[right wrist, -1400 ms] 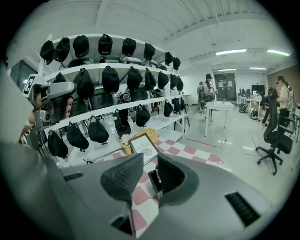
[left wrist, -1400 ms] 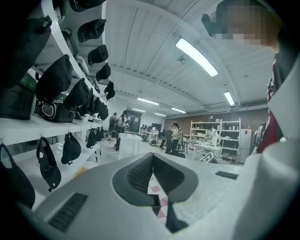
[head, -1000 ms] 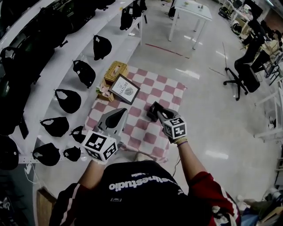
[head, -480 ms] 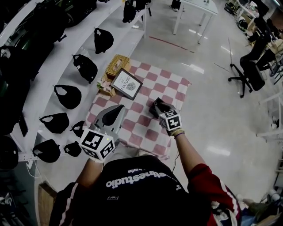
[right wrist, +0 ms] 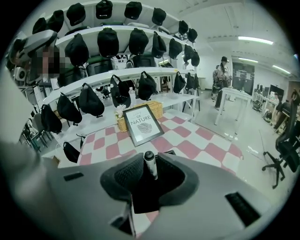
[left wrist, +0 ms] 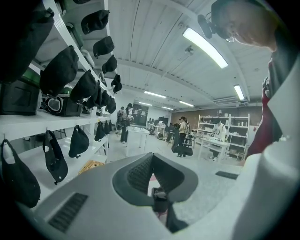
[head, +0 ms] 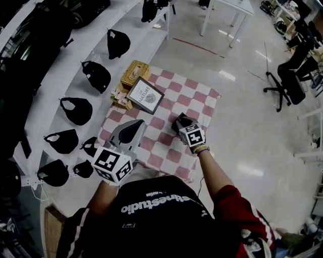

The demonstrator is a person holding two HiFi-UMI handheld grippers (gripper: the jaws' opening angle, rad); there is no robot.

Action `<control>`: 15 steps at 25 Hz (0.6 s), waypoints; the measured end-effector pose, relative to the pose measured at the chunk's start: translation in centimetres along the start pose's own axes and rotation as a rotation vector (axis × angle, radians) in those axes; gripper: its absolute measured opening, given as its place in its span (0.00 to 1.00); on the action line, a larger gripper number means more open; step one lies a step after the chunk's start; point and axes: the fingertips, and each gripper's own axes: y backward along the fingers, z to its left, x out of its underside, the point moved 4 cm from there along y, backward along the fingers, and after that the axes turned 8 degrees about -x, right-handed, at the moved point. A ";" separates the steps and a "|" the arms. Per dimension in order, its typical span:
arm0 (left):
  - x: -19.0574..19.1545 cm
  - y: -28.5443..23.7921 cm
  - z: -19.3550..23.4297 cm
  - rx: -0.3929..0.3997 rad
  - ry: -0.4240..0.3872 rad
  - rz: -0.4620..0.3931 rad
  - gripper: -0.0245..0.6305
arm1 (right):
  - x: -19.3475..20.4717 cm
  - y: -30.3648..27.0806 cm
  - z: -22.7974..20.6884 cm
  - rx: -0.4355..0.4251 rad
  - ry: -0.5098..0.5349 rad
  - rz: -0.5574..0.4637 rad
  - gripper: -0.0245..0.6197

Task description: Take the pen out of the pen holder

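Note:
A black pen holder (head: 177, 121) stands on the red-and-white checkered cloth (head: 198, 103) and reads as a dark box (right wrist: 169, 152) in the right gripper view. A pale pen with a black cap (right wrist: 150, 165) rises out of it. My right gripper (head: 183, 123) sits right over the holder, and its jaws (right wrist: 151, 161) press on the pen from both sides. My left gripper (head: 132, 130) hovers over the cloth's near-left part. In the left gripper view its tips (left wrist: 151, 157) meet with nothing between them.
A framed "Nature" picture (head: 145, 95), a wicker basket (head: 133, 73) and a small pink item (head: 119, 99) sit at the cloth's far left. White shelves with black caps (head: 96, 75) run along the left. A white table (head: 227, 7) and office chair (head: 283, 83) stand farther off.
My right gripper has reached away from me and down onto the pen holder. The left gripper has stayed nearly where it was.

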 end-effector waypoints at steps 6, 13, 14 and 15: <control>-0.1 -0.6 0.6 -0.017 0.002 0.009 0.05 | 0.3 -0.9 -0.3 0.002 0.020 0.037 0.17; -0.2 -0.8 1.0 -0.027 0.002 0.009 0.05 | 0.3 -1.1 -0.5 0.009 0.052 0.045 0.15; -0.2 -0.8 1.0 -0.027 0.004 0.009 0.05 | 0.3 -1.0 -0.5 0.009 0.052 0.043 0.15; -0.2 -0.8 1.1 -0.027 0.004 0.010 0.05 | 0.2 -1.0 -0.5 0.009 0.050 0.040 0.15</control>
